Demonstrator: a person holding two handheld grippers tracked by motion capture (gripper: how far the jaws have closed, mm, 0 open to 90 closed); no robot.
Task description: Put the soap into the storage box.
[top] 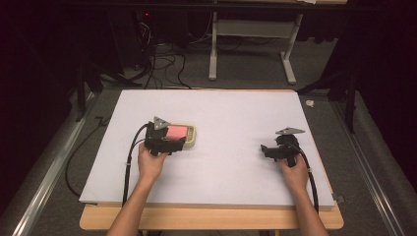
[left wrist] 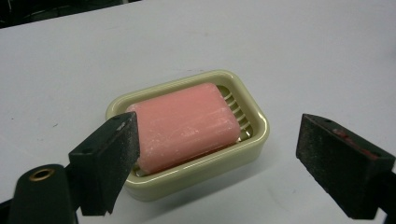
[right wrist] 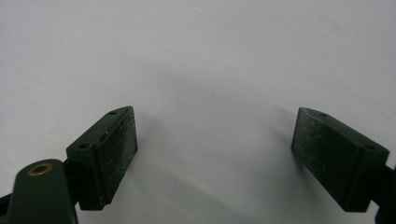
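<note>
Left gripper (left wrist: 217,158): jaws spread wide, nothing between the pads. Pink soap bar (left wrist: 187,125) lies in the cream soap dish (left wrist: 254,140) just ahead of the fingertips, nearer the left-hand pad, whose tip overlaps the bar's near corner in the left gripper view. I can't tell whether they touch. The bar's long axis runs roughly across the gap, slightly skewed, so closing as-is would pinch it end to end; my guess is the opening would clear the bar but not the dish. In the high view the dish (top: 193,139) sits right off the left gripper (top: 173,143).

Right gripper (top: 265,150): jaws also apart, empty, over bare white table (top: 231,113), well apart from the soap. The left is clearly the nearer one.
</note>
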